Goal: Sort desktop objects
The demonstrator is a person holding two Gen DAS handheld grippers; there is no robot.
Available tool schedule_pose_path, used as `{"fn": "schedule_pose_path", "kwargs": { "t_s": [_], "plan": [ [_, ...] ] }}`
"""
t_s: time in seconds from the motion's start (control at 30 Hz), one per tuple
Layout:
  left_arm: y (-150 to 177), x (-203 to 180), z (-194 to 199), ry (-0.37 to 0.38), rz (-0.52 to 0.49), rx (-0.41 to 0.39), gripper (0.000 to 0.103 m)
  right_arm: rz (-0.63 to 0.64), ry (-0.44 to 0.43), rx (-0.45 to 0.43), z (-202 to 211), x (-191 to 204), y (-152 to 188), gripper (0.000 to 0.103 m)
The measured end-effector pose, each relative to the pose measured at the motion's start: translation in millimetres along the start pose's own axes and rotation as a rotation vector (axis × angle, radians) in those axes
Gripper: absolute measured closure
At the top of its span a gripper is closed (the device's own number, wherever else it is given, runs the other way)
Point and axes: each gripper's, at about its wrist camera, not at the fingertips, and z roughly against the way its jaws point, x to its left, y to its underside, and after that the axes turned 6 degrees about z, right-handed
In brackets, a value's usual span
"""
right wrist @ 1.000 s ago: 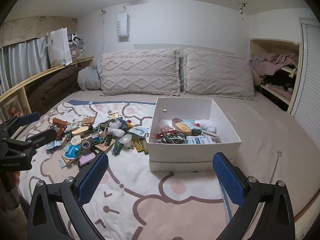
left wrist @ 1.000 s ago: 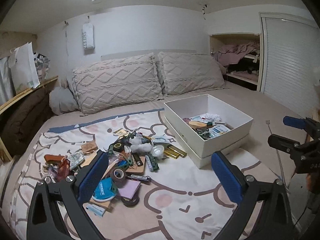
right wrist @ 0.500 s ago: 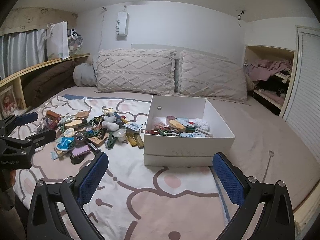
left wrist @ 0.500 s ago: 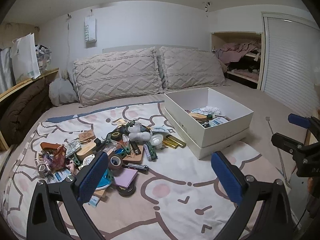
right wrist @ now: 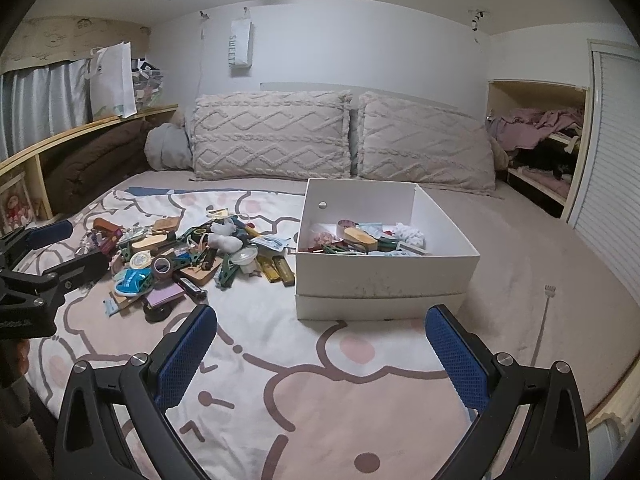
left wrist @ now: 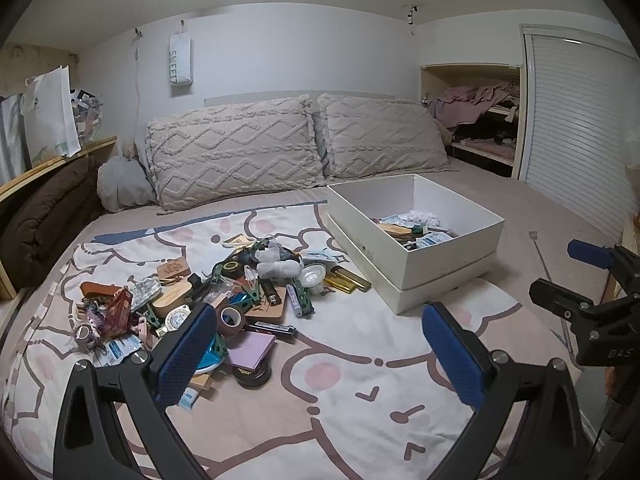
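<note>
On the bed's cartoon-print blanket [left wrist: 340, 380], the clutter pile [left wrist: 224, 300] lies left of your white box [right wrist: 384, 272], pillows [right wrist: 272, 136] behind. Your left gripper [left wrist: 320, 352] and right gripper [right wrist: 320, 356] hover spread wide, empty.

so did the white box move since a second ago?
No. The white box still sits at the blanket's edge beside the gold lighters; only the cameras shifted.

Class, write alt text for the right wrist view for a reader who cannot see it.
The open right gripper hovers empty above a cartoon-print blanket on a bed. Ahead sits a white box partly filled with small items, with a pile of clutter to its left. The left gripper shows at the left edge.
</note>
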Motion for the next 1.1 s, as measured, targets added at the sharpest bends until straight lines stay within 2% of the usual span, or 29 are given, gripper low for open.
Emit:
{"fn": "schedule_pose_path", "kwargs": {
  "t_s": [1.1],
  "plan": [
    [10.1, 3.8, -0.4, 0.010, 0.009, 0.005, 0.000, -0.020, 0.006, 0.002, 6.5, 0.0, 7.5, 0.000]
  ]
}}
